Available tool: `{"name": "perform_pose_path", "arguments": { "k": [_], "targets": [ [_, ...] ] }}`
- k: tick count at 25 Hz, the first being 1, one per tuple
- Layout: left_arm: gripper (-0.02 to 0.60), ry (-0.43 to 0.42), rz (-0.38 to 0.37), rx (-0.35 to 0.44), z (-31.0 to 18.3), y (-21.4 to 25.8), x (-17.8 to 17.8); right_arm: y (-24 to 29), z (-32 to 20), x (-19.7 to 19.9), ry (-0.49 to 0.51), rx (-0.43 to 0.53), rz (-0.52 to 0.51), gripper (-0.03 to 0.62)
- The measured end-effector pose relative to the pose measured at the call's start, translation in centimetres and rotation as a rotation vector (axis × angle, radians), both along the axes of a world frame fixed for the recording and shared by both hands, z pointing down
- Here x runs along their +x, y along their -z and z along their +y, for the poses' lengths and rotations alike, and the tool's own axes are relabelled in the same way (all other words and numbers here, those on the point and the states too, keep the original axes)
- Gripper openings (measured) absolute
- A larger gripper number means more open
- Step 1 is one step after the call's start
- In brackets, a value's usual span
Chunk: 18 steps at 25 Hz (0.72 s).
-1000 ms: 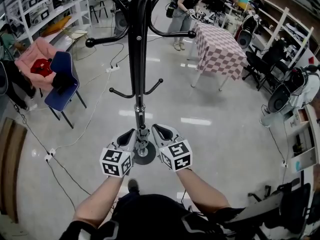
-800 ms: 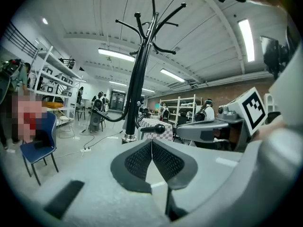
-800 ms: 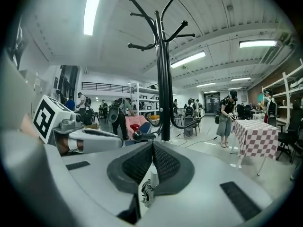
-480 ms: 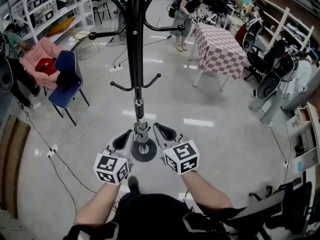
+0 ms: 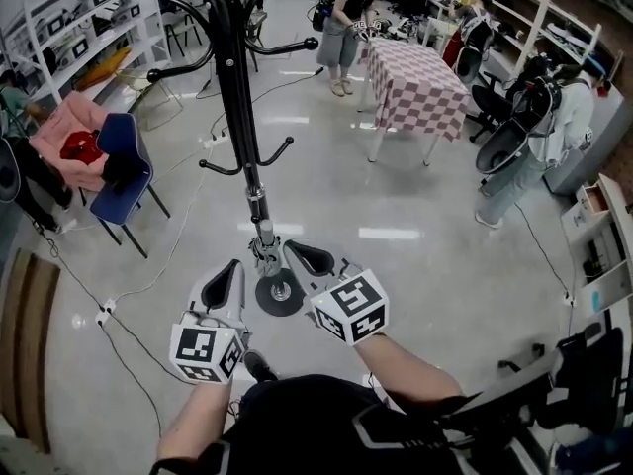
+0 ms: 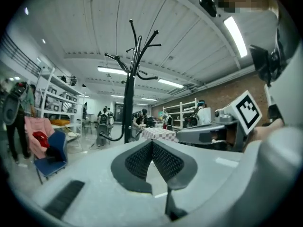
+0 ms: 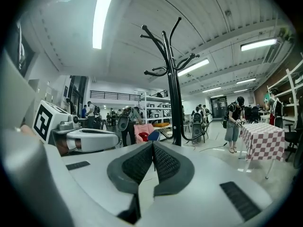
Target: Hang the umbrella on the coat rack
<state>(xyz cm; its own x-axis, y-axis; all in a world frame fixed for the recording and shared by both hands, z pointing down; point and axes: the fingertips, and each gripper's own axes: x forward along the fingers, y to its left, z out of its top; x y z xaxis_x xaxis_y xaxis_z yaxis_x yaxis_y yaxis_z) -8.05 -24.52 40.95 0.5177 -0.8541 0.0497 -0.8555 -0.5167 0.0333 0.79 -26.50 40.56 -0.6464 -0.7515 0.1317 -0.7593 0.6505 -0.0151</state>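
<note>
**A:** The left gripper (image 6: 152,143): how do its jaws stand?

**B:** Pressed together. In its own view the two ribbed pads meet at their tips with nothing between them. The right gripper (image 7: 152,145) is the same, pads closed on each other and empty.

**A:** Where do they sit in the head view?

**B:** Low in the middle of the frame, one to each side of the coat rack's round base (image 5: 280,296). The left one is at the base's lower left, the right one just beside its right edge. Whether either touches the rack I cannot tell. Each marker cube (image 5: 351,308) faces the camera.

**A:** And the coat rack (image 5: 237,117) itself?

**B:** It is upright on the glossy floor (image 5: 415,265), a black pole running from the base up to the top edge, left of centre. A short pair of hooks (image 5: 247,161) curls out about halfway up, and longer curved arms spread near the top. The lowest stretch of the pole is a paler, jointed section. Both gripper views look up at it against the ceiling, well behind the closed pads.

**A:** What else is around?

**B:** A desk with a red-and-white checked cloth (image 5: 413,77) is at the upper right, with a person (image 5: 341,28) standing at its far end. A blue chair (image 5: 124,161) and a pink seat (image 5: 69,127) are at the left, with white shelving (image 5: 79,18) in the upper left corner. Cables (image 5: 138,275) trail across the floor at the lower left.
</note>
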Motion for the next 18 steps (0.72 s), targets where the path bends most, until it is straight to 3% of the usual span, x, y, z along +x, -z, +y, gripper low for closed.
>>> {"name": "perform_pose_path", "arguments": {
  "k": [3, 10, 18],
  "targets": [
    [0.011, 0.052, -0.029, 0.007, 0.2, 0.4, -0.8, 0.7, 0.5, 0.1, 0.001, -0.012, -0.027, 0.008],
    [0.011, 0.026, 0.009, 0.014, 0.7, 1.3, -0.7, 2.6, 0.6, 0.3, 0.004, 0.023, -0.027, 0.008],
    [0.011, 0.065, -0.013, 0.03, 1.0, 1.9, -1.8, 2.8, 0.7, -0.3, -0.002, 0.034, -0.026, 0.008]
  ]
}}
